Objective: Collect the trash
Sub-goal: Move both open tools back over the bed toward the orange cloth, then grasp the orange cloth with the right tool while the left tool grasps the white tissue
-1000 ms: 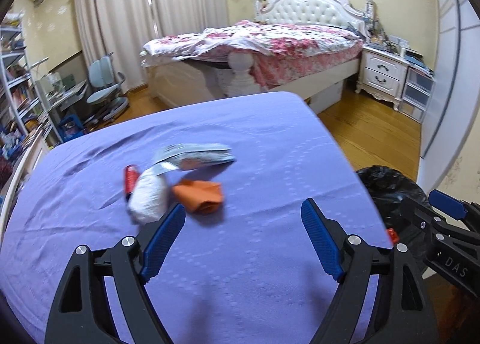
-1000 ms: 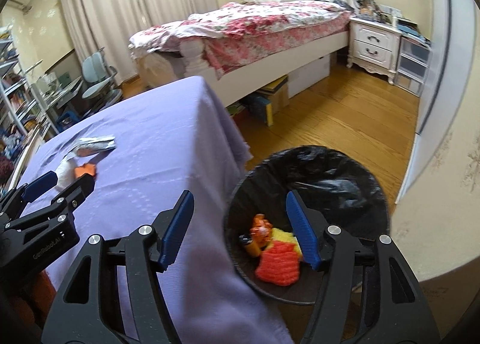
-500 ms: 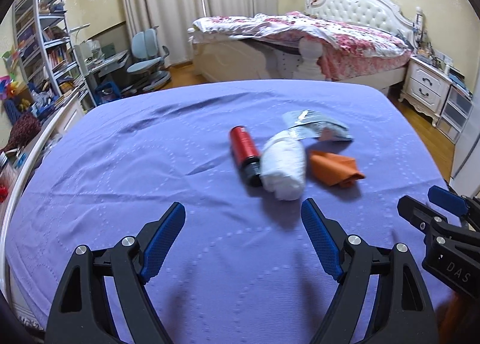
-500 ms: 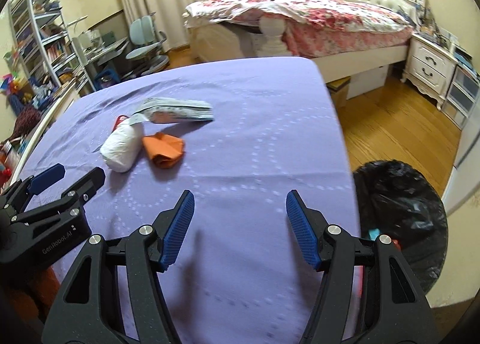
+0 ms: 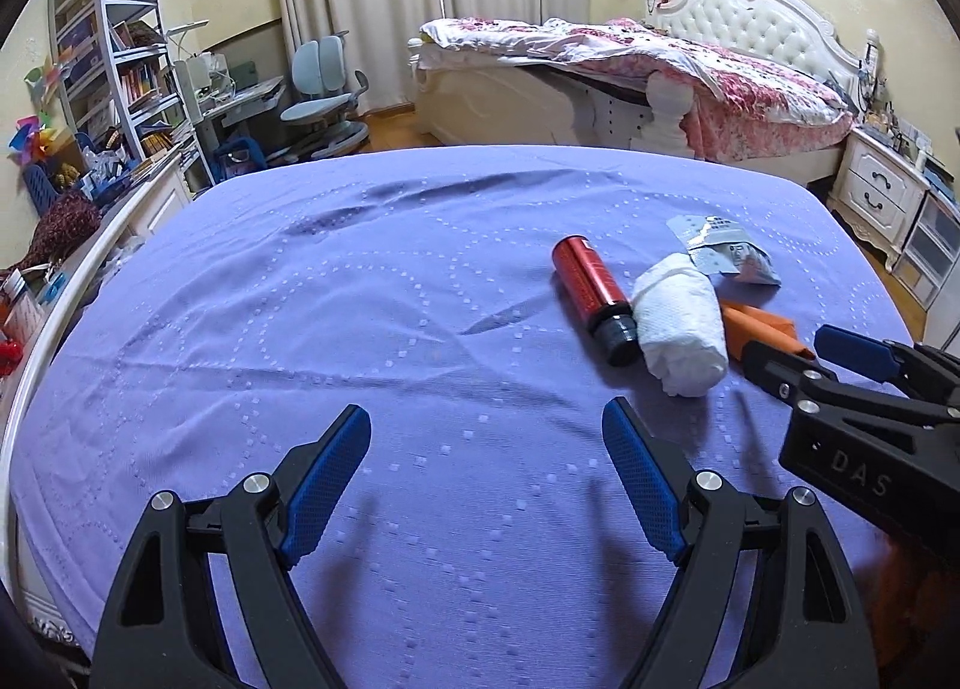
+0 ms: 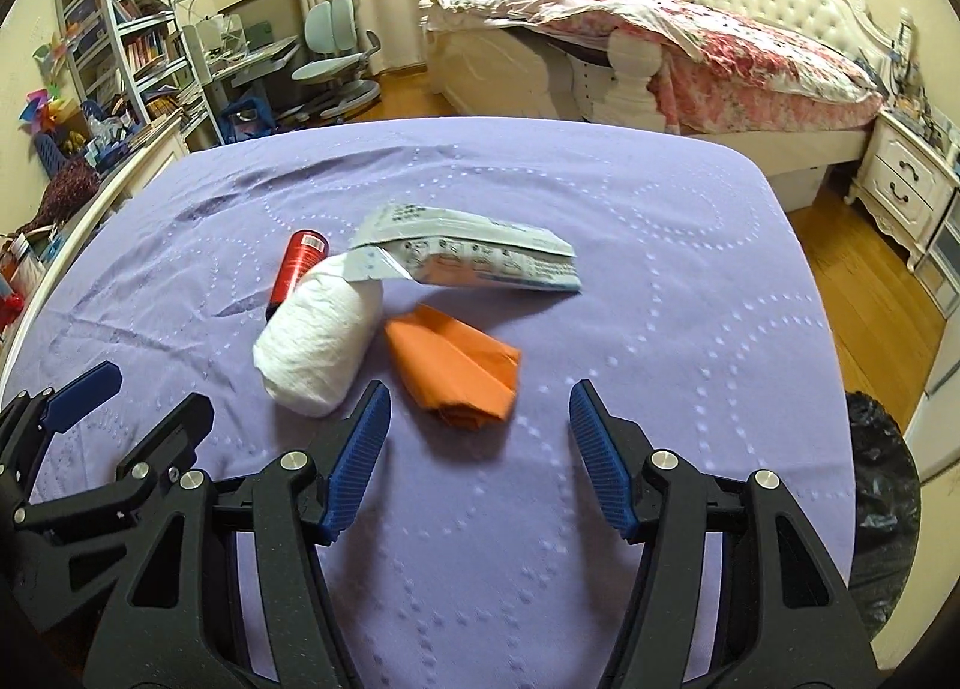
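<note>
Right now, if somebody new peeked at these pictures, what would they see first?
Probably the little heap of trash in the middle of the purple cloth: a red bottle lying on its side, a white paper wad beside it, an orange wrapper and a silver pouch. Two open tongs with blue tips hover in front, the right tongs nearest the orange wrapper. Behind stands a white bed with a pink flowery blanket.

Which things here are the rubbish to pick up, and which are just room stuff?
For the job:
- red bottle
- white paper wad
- orange paper
- silver packet
- black bin bag
- left gripper and right gripper, both open and empty

Just lying about:
- purple cloth
- bed
- desk chair
- bookshelf
- nightstand
</note>
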`<state>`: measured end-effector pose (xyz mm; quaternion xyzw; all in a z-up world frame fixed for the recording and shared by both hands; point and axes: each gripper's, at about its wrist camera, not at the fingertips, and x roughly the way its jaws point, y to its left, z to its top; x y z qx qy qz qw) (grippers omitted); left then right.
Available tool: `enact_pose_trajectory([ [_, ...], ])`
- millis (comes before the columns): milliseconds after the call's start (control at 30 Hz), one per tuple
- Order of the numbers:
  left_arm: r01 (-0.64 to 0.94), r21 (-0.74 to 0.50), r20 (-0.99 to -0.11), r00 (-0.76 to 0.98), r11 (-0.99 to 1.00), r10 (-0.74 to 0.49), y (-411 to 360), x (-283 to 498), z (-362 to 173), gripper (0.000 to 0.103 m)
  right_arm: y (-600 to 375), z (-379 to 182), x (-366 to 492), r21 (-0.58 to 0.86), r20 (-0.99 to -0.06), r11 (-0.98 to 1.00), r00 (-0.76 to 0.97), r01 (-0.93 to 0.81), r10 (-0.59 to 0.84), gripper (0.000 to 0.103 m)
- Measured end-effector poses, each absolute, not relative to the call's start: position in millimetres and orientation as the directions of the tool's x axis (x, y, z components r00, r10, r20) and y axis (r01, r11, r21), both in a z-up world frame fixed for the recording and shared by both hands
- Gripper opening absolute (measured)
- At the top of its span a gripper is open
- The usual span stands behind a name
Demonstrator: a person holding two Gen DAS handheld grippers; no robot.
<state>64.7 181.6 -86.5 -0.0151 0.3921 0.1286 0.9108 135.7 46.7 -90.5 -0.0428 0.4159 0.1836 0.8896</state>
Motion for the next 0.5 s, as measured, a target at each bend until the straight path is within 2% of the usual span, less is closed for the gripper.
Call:
enact_pose_trajectory([
  [67, -0.251, 0.062, -0.721, 0.658, 0.966, 0.217, 186, 64, -87, 0.079, 49, -91, 141, 0.072, -0.759, 0.928, 0.583, -0.365, 0.288, 0.059],
  [133, -0.254, 0.053, -0.723, 0.657, 0.966, 0.212, 189, 64, -87, 0.079, 56, -93, 145, 0.065, -0.771, 0.925, 0.57, -0.373, 0.284, 0.05],
  [233, -0.252, 0.049, -0.724, 0.657, 0.966, 0.209, 189, 65, -87, 0.079, 57, -92, 147, 0.054, -0.771, 0.925, 0.573, -0.375, 0.278, 0.043],
  [500, -0.217, 0.053, -0.714, 0.674, 0.975, 0.189, 179, 67, -87, 0.079, 43, -93, 142, 0.068, -0.768, 0.934, 0.579, -0.35, 0.273, 0.04],
])
